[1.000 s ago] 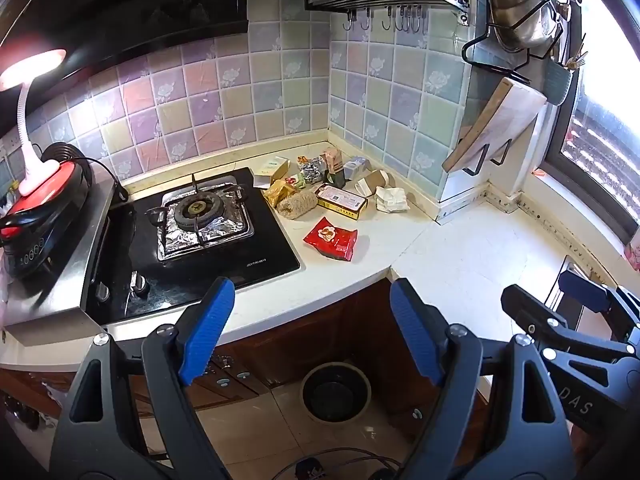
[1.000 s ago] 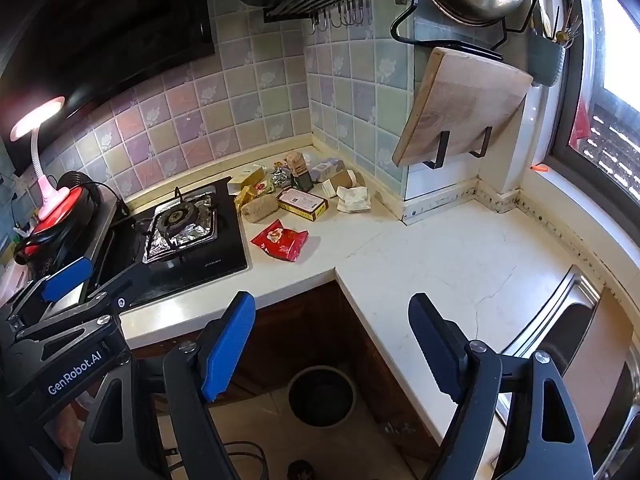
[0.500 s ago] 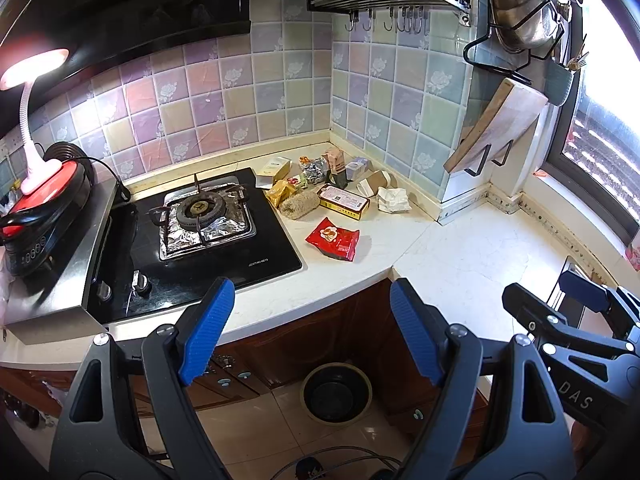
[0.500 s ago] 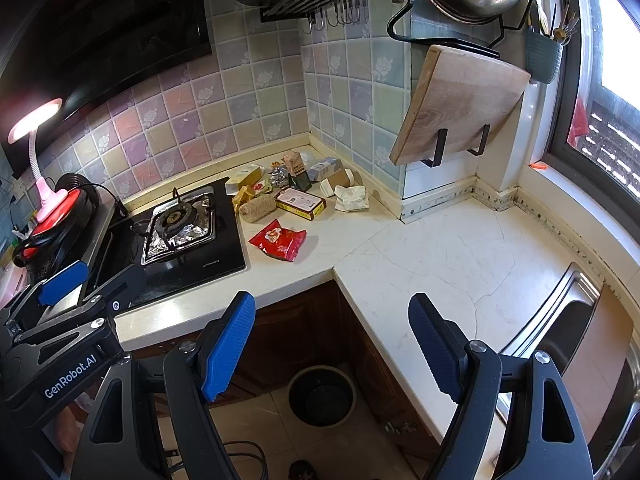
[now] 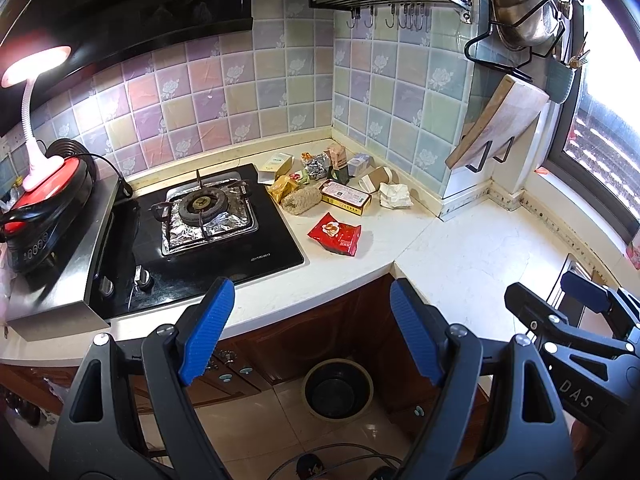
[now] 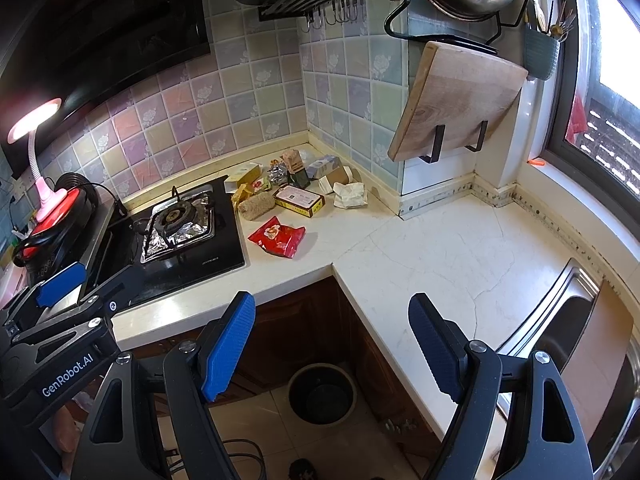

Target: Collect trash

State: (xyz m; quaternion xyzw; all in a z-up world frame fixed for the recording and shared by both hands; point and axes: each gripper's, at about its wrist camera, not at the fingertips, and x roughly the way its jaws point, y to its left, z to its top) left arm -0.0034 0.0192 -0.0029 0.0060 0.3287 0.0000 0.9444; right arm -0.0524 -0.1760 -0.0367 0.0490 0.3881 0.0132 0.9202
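Sink (image 6: 576, 320) bowl in right-wrist view only.

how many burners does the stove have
1: the burner sits on foil at the middle of the black stove top, left of the trash pile. No second one shows in either view.

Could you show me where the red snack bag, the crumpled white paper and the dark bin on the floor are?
red snack bag (image 5: 334, 234): left wrist view, middle of its printed face.
crumpled white paper (image 6: 350, 195): right wrist view, centre of the wad.
dark bin (image 6: 322, 397): right wrist view, its dark inside.
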